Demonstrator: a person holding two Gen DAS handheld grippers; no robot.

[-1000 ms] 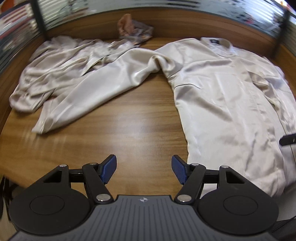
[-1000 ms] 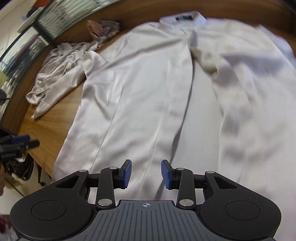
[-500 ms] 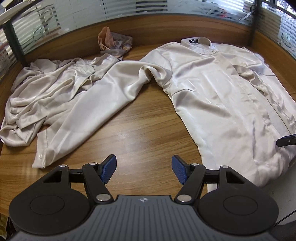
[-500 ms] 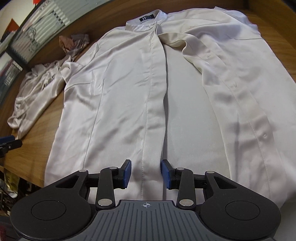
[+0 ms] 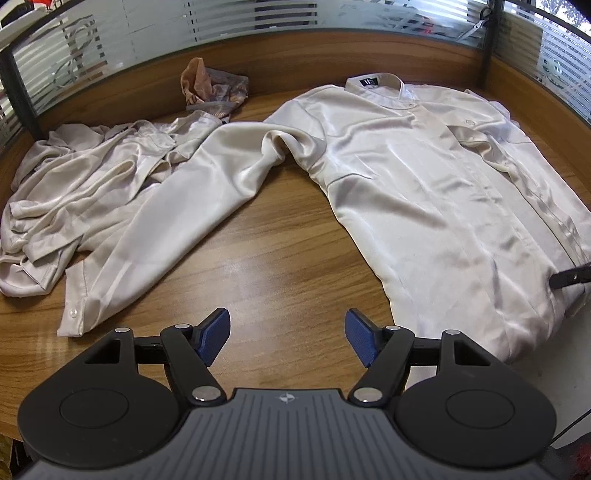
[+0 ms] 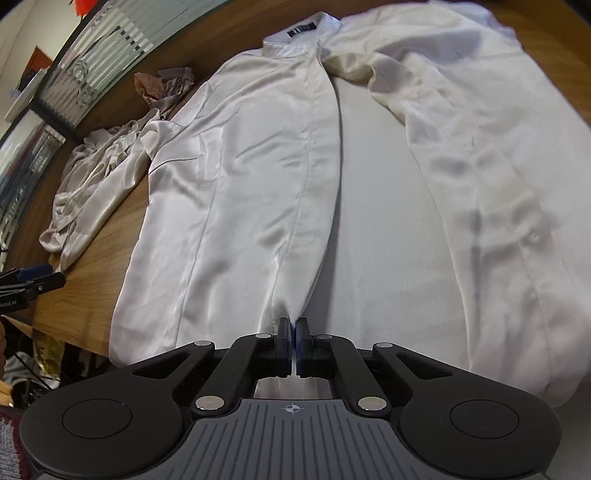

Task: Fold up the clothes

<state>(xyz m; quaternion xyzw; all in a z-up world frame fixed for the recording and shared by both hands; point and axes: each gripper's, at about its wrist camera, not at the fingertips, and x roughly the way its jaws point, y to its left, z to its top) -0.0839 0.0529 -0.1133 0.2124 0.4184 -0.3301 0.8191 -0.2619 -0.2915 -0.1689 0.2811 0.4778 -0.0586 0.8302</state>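
A cream satin shirt (image 5: 424, 192) lies spread face up on the wooden table (image 5: 277, 258), collar at the far side. Its long sleeve (image 5: 166, 236) stretches toward the near left. My right gripper (image 6: 294, 332) is closing its jaws on the bottom hem of the shirt (image 6: 240, 184) at the front placket, and fabric is pinched between the blue pads. One of its fingers shows at the right edge of the left wrist view (image 5: 570, 277). My left gripper (image 5: 287, 338) hovers over bare wood near the shirt's lower left corner, its jaws opening with nothing between them.
A second crumpled cream garment (image 5: 74, 195) is heaped at the left, partly under the sleeve. A brown patterned cloth (image 5: 212, 90) sits against the wooden back wall, below a glass partition (image 5: 221, 33). The table's near edge runs just under the shirt hem (image 6: 74, 332).
The right gripper's jaws have gone from apart to shut on the shirt's bottom hem. The left wrist view has swung so the whole shirt and sleeve show.
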